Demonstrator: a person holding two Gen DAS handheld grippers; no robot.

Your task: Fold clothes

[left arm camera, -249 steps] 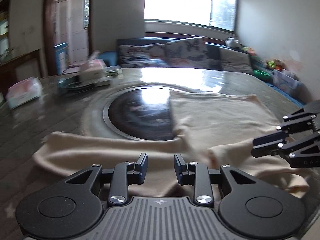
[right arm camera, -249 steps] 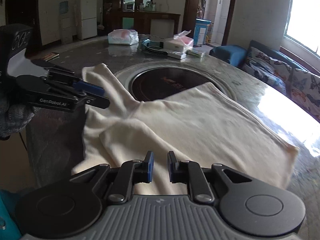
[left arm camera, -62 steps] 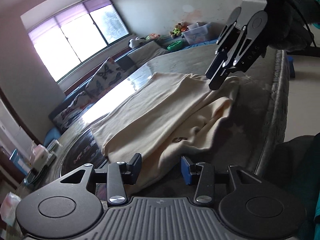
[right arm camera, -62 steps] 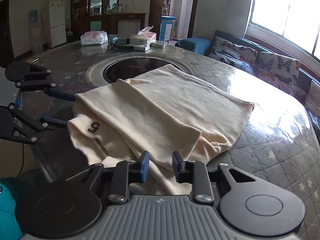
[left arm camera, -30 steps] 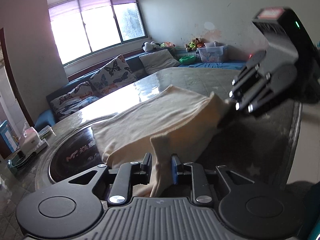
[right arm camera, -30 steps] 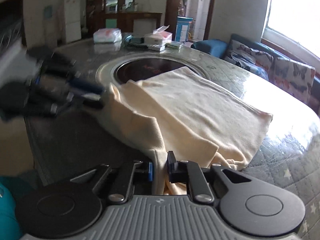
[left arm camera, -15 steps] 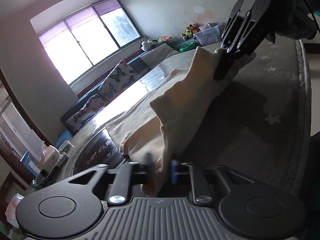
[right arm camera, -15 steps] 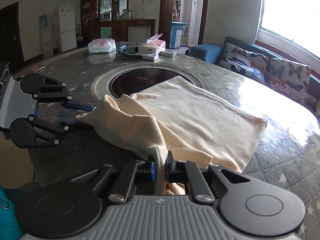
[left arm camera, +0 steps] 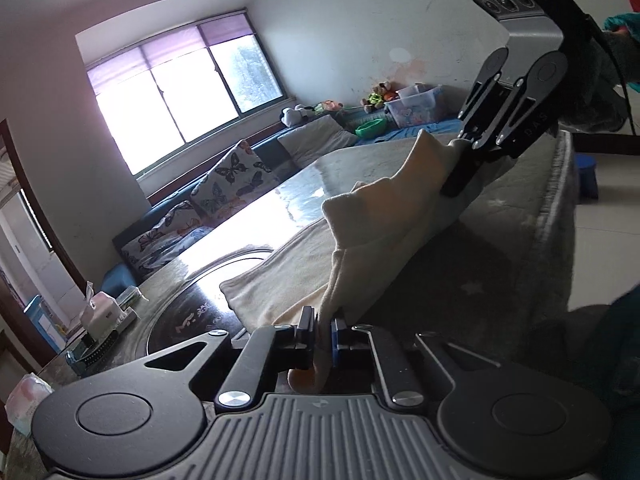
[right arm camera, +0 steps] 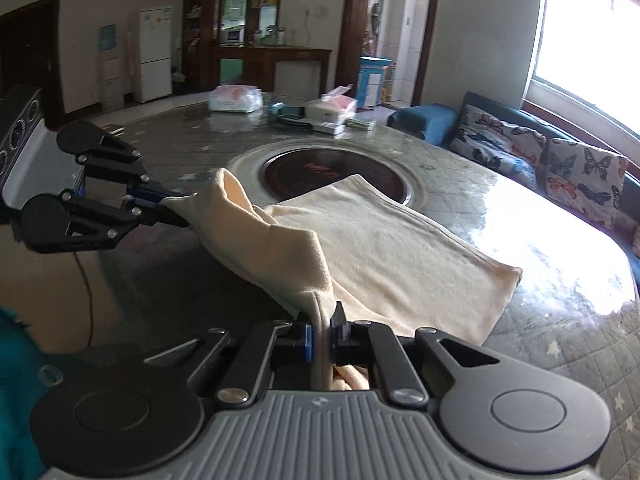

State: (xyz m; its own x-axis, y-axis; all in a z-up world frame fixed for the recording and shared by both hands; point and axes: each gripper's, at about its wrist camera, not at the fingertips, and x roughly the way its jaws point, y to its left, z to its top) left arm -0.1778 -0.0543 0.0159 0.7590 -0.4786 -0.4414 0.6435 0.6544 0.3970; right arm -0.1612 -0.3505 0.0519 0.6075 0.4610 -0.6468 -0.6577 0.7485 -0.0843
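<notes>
Living room, daylight from a wide window (left arm camera: 180,96). Sofa with butterfly cushions (right arm camera: 560,160) along the wall beneath it. Large round table (right arm camera: 560,360) with a grey, star-patterned glossy top; a dark round cooktop (right arm camera: 332,172) is set into its middle. Tissue packs and small boxes (right arm camera: 328,110) sit on the far side. White fridge (right arm camera: 154,54) and dark wood shelving in the background.

Cream garment (right arm camera: 380,248), partly folded, lies flat on the table, its far edge overlapping the cooktop rim. The near edge is raised off the surface and stretched between the two tools.

Left gripper (left arm camera: 325,334): fingers clenched on one corner of the cream garment; the cloth rises up out of the pinch. Its jaws have just been closing, with the fabric between them. In the right wrist view the same gripper (right arm camera: 176,210) is at the left, the cloth pulled to a point at its tip.

Right gripper (right arm camera: 322,336): fingers clamped on the other lifted corner, fabric bunched between the pads and hanging below them. In the left wrist view it (left arm camera: 456,184) shows at upper right, pointing down, the cloth draped from its tips.

Teal sleeve (right arm camera: 16,380) at the lower left edge of the right wrist view.
</notes>
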